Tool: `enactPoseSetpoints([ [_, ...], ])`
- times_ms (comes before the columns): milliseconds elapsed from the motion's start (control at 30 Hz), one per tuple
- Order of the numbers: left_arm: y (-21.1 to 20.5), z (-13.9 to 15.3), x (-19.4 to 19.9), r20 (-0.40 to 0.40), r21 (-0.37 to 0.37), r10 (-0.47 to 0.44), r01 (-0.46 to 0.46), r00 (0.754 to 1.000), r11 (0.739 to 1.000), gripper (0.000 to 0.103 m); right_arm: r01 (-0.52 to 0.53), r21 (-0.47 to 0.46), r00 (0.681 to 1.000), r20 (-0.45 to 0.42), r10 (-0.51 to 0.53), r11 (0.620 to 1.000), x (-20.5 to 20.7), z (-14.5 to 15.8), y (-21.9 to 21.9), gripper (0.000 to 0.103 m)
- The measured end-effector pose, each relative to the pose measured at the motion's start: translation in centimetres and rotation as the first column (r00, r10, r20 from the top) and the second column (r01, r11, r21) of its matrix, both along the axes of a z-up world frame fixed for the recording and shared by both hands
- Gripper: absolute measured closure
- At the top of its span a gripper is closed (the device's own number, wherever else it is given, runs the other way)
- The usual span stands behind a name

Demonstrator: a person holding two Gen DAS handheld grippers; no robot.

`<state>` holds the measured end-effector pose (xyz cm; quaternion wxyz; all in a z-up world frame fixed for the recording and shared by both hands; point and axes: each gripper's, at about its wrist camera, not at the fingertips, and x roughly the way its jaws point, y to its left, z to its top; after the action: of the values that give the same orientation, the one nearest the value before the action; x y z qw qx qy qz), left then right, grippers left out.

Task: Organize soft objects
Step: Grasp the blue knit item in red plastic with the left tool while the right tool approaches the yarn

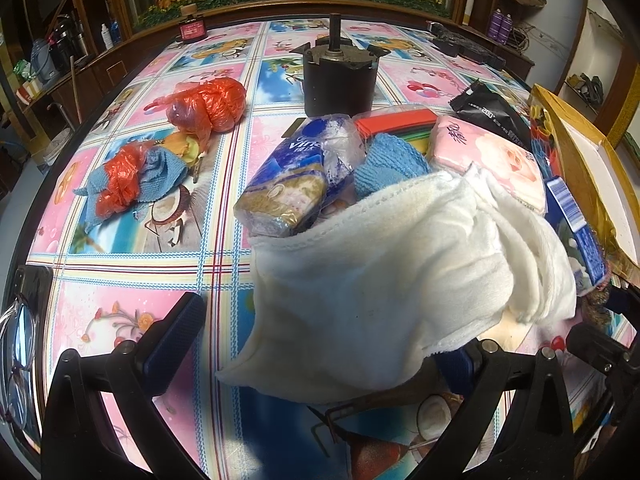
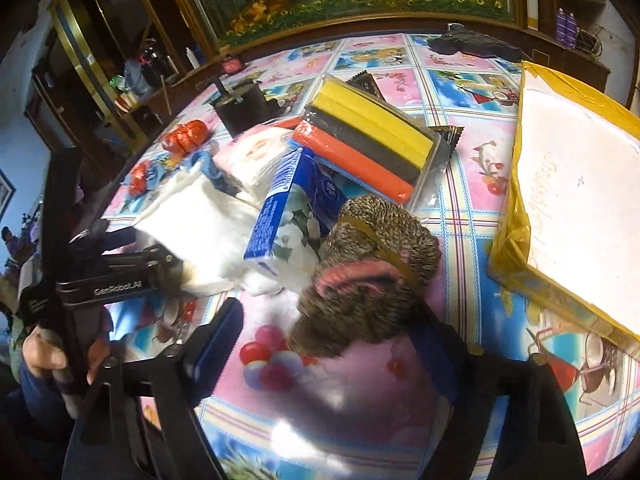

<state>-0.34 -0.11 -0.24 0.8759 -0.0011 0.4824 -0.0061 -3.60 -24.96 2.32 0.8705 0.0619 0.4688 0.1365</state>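
Note:
My left gripper [image 1: 320,328] stands open low over a folded white cloth [image 1: 372,280]. The cloth lies between its fingers and drapes over the right finger [image 1: 460,364]; the left finger [image 1: 176,340] is well apart from it. In the right wrist view my right gripper [image 2: 332,320] is open around a brown knitted roll [image 2: 372,264] with a pink edge and a rubber band. The roll rests against the right finger, while the left finger [image 2: 218,344] is a gap away. A blue tissue box [image 2: 288,216] and a sponge pack [image 2: 368,148] lie behind the roll.
A tissue pack [image 1: 288,176], blue knit cloth [image 1: 384,164] and pink tissue pack [image 1: 500,160] crowd behind the white cloth. Orange plastic bags [image 1: 208,104] and a black cylinder [image 1: 336,76] sit further back. A yellow bag [image 2: 572,192] lies at the right. Glasses [image 1: 16,340] lie at the left edge.

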Motion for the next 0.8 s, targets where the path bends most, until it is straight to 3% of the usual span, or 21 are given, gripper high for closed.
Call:
enactPoseSetpoints([
  [167, 0.5, 0.6, -0.3, -0.035, -0.023, -0.09, 0.089, 0.995, 0.996, 0.0, -0.007, -0.006, 1.0, 0.028, 0.008, 1.0, -1.2, 0.5, -0.5, 0.027],
  [367, 3.5, 3.8, -1.4, 0.019, -0.064, -0.111, 0.112, 0.994, 0.992, 0.0, -0.006, 0.042, 0.998, 0.067, 0.003, 0.999, -2.4, 1.2, -1.8, 0.025],
  [500, 6.8, 5.5, -0.7, 0.045, -0.113, -0.031, 0.036, 0.999, 0.993, 0.0, -0.017, 0.063, 0.996, 0.083, 0.012, 0.998, -2.7, 1.3, -1.9, 0.023],
  [633, 9.4, 5.2, 0.8, -0.003, -0.19, 0.018, -0.018, 1.0, 0.982, 0.0, -0.017, 0.068, 0.996, 0.088, 0.011, 0.998, -2.9, 1.3, -2.1, 0.021],
  [733, 10.7, 4.8, 2.2, -0.015, -0.135, 0.107, -0.108, 0.994, 0.985, 0.0, -0.011, 0.076, 0.996, 0.088, 0.004, 0.997, -3.1, 1.4, -2.2, 0.021],
  [800, 12.0, 4.5, 3.2, -0.017, -0.14, 0.153, -0.154, 0.988, 0.978, 0.0, -0.008, 0.077, 0.996, 0.09, 0.001, 0.997, -3.3, 1.5, -2.3, 0.021],
])
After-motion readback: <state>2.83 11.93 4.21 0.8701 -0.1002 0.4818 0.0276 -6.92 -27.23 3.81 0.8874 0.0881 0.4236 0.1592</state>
